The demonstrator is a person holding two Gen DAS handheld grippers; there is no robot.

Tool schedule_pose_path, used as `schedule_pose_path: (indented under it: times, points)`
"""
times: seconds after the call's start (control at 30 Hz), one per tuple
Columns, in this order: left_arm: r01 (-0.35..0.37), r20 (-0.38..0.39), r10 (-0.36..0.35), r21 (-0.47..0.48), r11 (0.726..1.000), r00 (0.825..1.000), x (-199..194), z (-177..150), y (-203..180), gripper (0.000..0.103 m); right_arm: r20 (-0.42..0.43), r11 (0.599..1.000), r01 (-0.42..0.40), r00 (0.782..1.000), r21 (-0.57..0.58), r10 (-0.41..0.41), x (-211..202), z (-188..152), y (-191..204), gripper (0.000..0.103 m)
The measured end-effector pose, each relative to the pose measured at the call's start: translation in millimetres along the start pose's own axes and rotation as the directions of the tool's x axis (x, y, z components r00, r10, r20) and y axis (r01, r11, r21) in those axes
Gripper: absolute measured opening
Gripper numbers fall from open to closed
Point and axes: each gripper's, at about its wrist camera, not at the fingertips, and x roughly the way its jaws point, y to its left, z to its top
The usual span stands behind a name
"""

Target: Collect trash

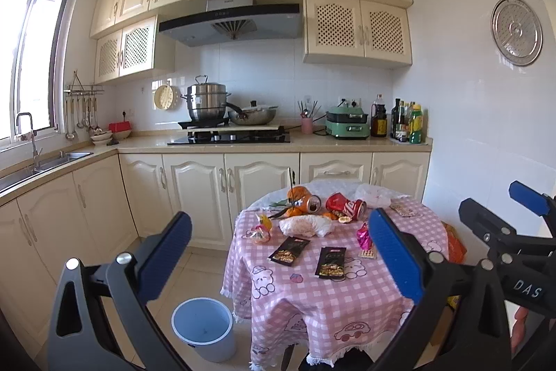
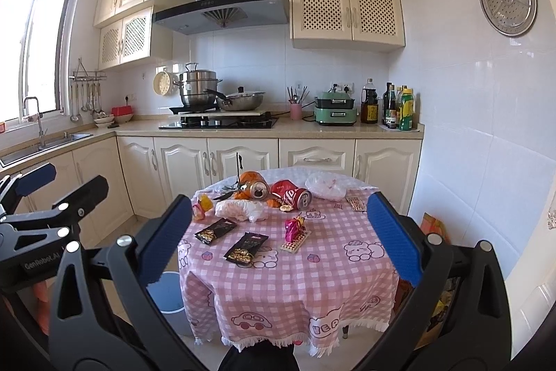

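Presently, a round table under a pink checked cloth is seen ahead, with the trash strewn on its top and a pale blue bin on the floor at its left. Both grippers, left gripper and right gripper, are held short of the table, jaws spread wide, nothing between them.

Handling, as judged, largest first:
- Clear plastic bag, far side: soft, light; to be pinched at a fold.
- Crumpled white bag: likewise.
- Orange can and red can, lying on their sides: light, thin-walled, slippery, apt to roll; to be taken across the body.
- Two black snack packets: flat, slick; edge grip advised.
- Pink foil wrapper: feather-light.

Packet print cannot be read. "DAS" and "GenRobot.AI" are read on the gripper bodies.
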Motion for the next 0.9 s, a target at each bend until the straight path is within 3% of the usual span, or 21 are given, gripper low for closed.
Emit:
schedule_pose_path:
  times: [0.33,0.57,0.77,0.9]
  points:
    - [-0.020,-0.080,0.020,0.006,1.000,0.997,52,-11,5,0.099,-0.095,1.000,-0.007,0.995,-0.007,0.006,57,-9,-3,0.098]
    - [-0.022,-0.134,0.026,0.033,0.999,0.991,103,-9,5,0.099,-0.141,0.999,0.033,0.989,-0.019,-0.036,99,-12,-10,0.098]
    - [-0.001,-0.214,0.013,0.057,0.998,0.977,151,-19,1,0.099,-0.176,0.997,0.070,0.982,-0.026,-0.073,136,-18,-21,0.098]
    - [0.030,-0.294,-0.012,0.059,0.998,0.956,189,-30,-2,0.099,-0.212,0.999,0.045,0.976,-0.017,-0.047,161,-24,-31,0.098]
